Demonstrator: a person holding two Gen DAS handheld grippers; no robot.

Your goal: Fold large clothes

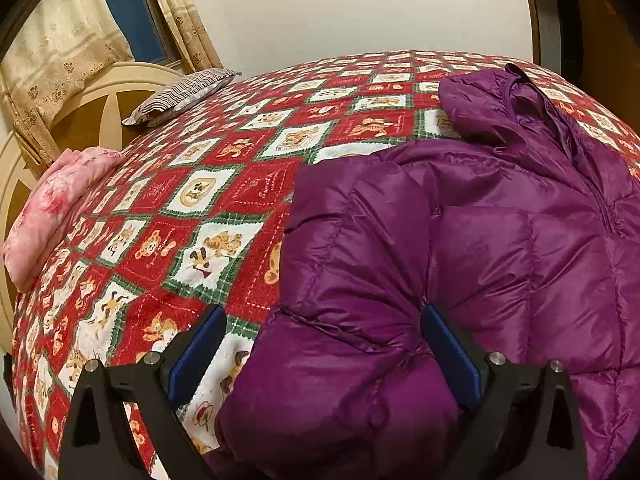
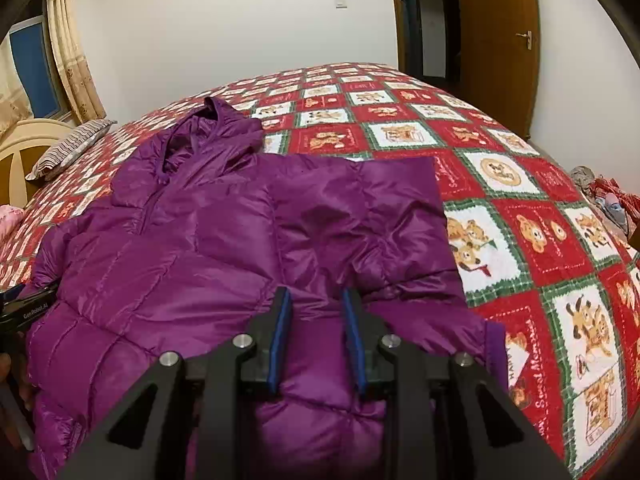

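A purple puffer jacket (image 1: 500, 248) with a hood (image 1: 480, 96) lies on the bed, both sleeves folded in over its front. It also shows in the right wrist view (image 2: 224, 240). My left gripper (image 1: 322, 320) is open, its jaws wide apart around the jacket's bulging left edge. My right gripper (image 2: 316, 300) has its jaws partly closed with jacket fabric between the blue pads (image 2: 354, 344), near the lower right side. The left gripper's body (image 2: 28, 308) shows at the left edge of the right wrist view.
The bed has a red, white and green teddy-bear quilt (image 1: 208, 208). A striped pillow (image 1: 180, 94) and a pink folded cloth (image 1: 56, 204) lie near the cream headboard (image 1: 24, 184). A wooden door (image 2: 496, 40) stands beyond the bed. Small items (image 2: 608, 200) lie at the right edge.
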